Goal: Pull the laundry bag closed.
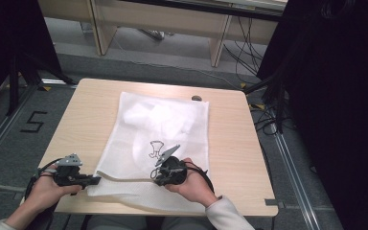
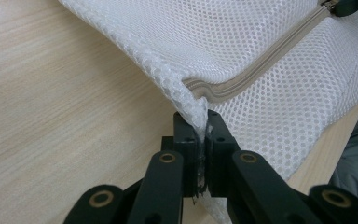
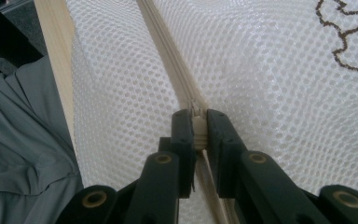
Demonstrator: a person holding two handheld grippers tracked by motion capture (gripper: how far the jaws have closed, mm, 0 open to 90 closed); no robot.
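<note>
Left gripper (image 2: 200, 135): jaws pressed together on the near left corner of a white mesh laundry bag (image 2: 270, 60), pinching the netting just at the end of the zipper (image 2: 242, 79). In the high view this gripper (image 1: 95, 179) sits at the near left of the bench (image 1: 91, 120), held in the left hand (image 1: 48, 189).

Right gripper (image 3: 199, 128): jaws closed on a small pale piece at the zipper line (image 3: 168, 51), apparently the zipper pull; the mesh spreads on both sides of it. In the high view this gripper (image 1: 159, 178) is on the near part of the bag, held in the right hand (image 1: 194, 184), with a pale sleeve (image 1: 225, 213) behind it.

Mesh laundry bag (image 1: 163, 139): lies flat along the middle of the bench, its far end near the far edge. The zipper (image 1: 120, 177) runs across the near end between the two grippers. A dark outline drawing (image 1: 156, 148) marks the top face. Whiter folded cloth (image 1: 158, 117) shows through the netting in the far half of the bag.

Small dark object (image 1: 196, 98): on the bench just beyond the bag's far right corner; kind cannot be told.
</note>
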